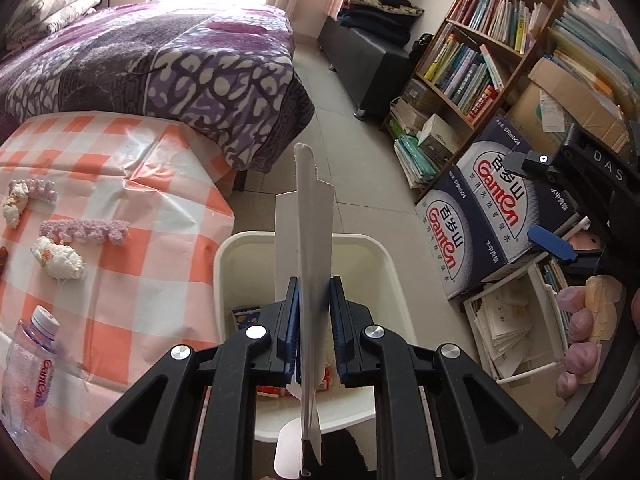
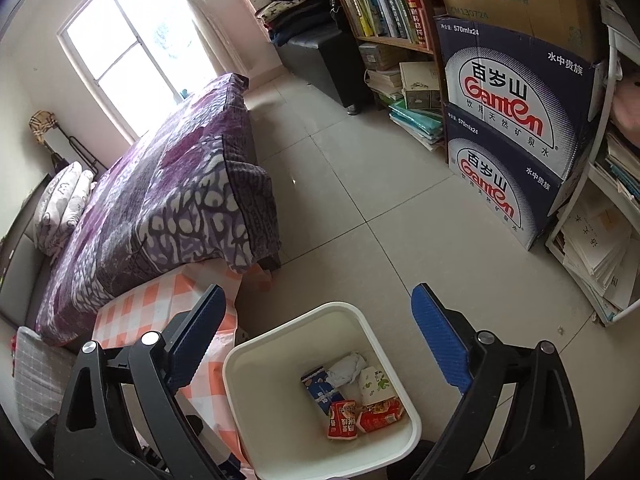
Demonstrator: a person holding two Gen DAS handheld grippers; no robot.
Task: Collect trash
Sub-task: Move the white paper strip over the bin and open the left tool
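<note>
My left gripper point(image 1: 314, 312) is shut on a torn piece of white cardboard point(image 1: 314, 216), held upright on edge above the white trash bin point(image 1: 384, 256). My right gripper point(image 2: 316, 320) is open and empty above the same bin point(image 2: 256, 344), which holds several wrappers and a crumpled tissue point(image 2: 346, 368). On the orange-checked table point(image 1: 132, 248) lie two crumpled tissues point(image 1: 58, 258), two pink foam strips point(image 1: 86, 230) and a clear plastic bottle point(image 1: 32, 364). The right gripper point(image 1: 552, 208) also shows at the right of the left wrist view.
A bed with a purple quilt point(image 1: 160, 68) stands behind the table. A bookshelf point(image 1: 480, 40), stacked water cartons point(image 1: 492, 208) and a white rack of papers point(image 1: 516, 332) line the right side. Tiled floor point(image 2: 352, 200) lies between them.
</note>
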